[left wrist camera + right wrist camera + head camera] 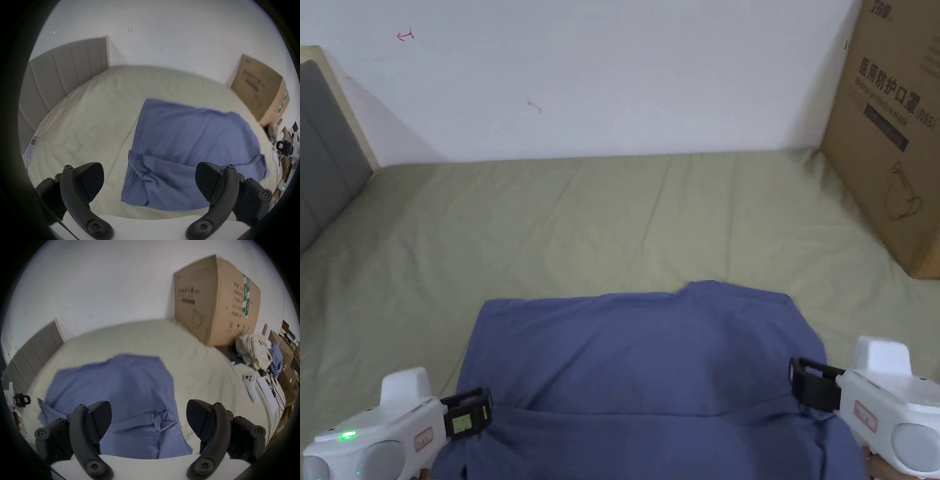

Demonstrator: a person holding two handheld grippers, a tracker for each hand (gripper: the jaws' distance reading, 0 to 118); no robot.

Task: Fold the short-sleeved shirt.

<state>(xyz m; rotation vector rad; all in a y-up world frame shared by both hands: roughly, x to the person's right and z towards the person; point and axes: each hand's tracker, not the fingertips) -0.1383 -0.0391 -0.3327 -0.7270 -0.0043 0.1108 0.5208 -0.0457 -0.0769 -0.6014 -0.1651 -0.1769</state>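
Fingers (90, 183) of both grippers spread, gripping nothing, above the blue shirt (637, 356); left gripper view adds a phone (31, 148) at the bed's (581, 219) edge.

plain white wall (612, 75), grey padded headboard (325, 144) at left, pale green bed sheet (581, 219).

Short-sleeved shirt (650, 356): flat on bed (581, 212), near edge (partly folded). Headboard (325, 144) at left; cardboard box (894, 137) on bed, far right. Left gripper (472, 415) and right gripper (809, 381) flank shirt.
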